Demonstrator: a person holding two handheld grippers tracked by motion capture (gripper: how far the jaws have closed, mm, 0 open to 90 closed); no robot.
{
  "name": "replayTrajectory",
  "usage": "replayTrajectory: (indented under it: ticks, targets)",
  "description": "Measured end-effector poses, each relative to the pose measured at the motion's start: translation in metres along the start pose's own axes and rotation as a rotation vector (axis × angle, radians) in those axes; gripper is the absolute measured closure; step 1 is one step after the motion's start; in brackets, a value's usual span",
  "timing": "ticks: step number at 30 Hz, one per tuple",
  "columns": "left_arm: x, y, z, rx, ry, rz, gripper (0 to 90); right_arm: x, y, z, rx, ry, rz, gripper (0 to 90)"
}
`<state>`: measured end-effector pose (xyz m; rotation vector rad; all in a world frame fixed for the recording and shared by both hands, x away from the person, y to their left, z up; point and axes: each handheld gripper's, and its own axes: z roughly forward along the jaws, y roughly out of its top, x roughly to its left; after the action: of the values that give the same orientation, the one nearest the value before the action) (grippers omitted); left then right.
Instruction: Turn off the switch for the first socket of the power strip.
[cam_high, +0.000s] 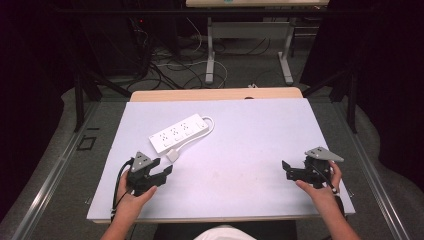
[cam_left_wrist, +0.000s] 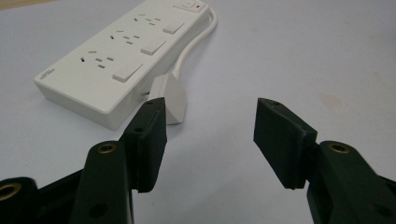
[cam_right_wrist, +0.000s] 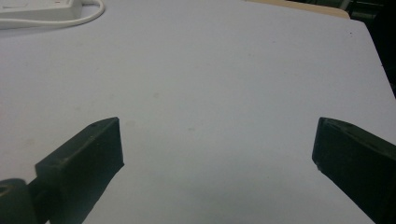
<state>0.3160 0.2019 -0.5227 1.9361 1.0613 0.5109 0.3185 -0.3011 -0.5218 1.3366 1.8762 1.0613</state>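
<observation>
Approaching the plug (cam_left_wrist: 172, 99) beside the strip (cam_left_wrist: 119, 58): left gripper (cam_left_wrist: 210, 130) half open, right gripper (cam_right_wrist: 217, 149) wide, both empty; next, likely shifting left to straddle it.

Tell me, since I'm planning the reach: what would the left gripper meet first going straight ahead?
Probably the plug, just beyond the left gripper and beside the power strip; depth is unclear.

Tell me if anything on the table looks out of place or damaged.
Nothing looks damaged or spilled. The white power strip lies askew on the white mat, its cord looped back so the plug rests loose beside it, just ahead of the open left gripper.
</observation>
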Motion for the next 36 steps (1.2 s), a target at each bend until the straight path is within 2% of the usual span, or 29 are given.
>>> replayTrajectory:
  ticks: [3,9,14,19,23,31,32,36]
  targets:
    - [-0.002,0.002,0.002,0.01,-0.001,0.009,44.5,0.001,0.0,0.0,0.007,0.004,0.021,1.3]
    - [-0.002,0.009,0.004,0.027,0.011,0.015,47.8,0.001,0.0,0.0,0.006,0.008,0.022,1.5]
    - [0.002,0.017,0.005,0.044,-0.005,-0.013,50.4,0.001,-0.001,0.002,0.009,0.004,0.019,1.8]
    - [0.007,0.029,0.006,0.034,0.014,-0.039,52.7,0.0,-0.001,0.002,0.012,0.005,0.021,2.0]
    - [0.011,0.037,0.006,0.033,0.015,-0.087,54.9,0.0,-0.001,0.002,0.014,0.008,0.032,2.1]
    - [0.012,0.052,0.004,0.039,0.02,-0.107,58.7,0.001,-0.001,0.003,0.025,0.006,0.004,2.7]
    - [0.013,0.054,0.004,0.046,0.013,-0.11,59.1,0.002,-0.001,0.003,0.024,0.003,0.013,2.7]
    - [0.015,0.062,0.006,0.039,0.001,-0.143,62.1,0.002,-0.001,0.003,0.023,0.01,0.017,2.7]
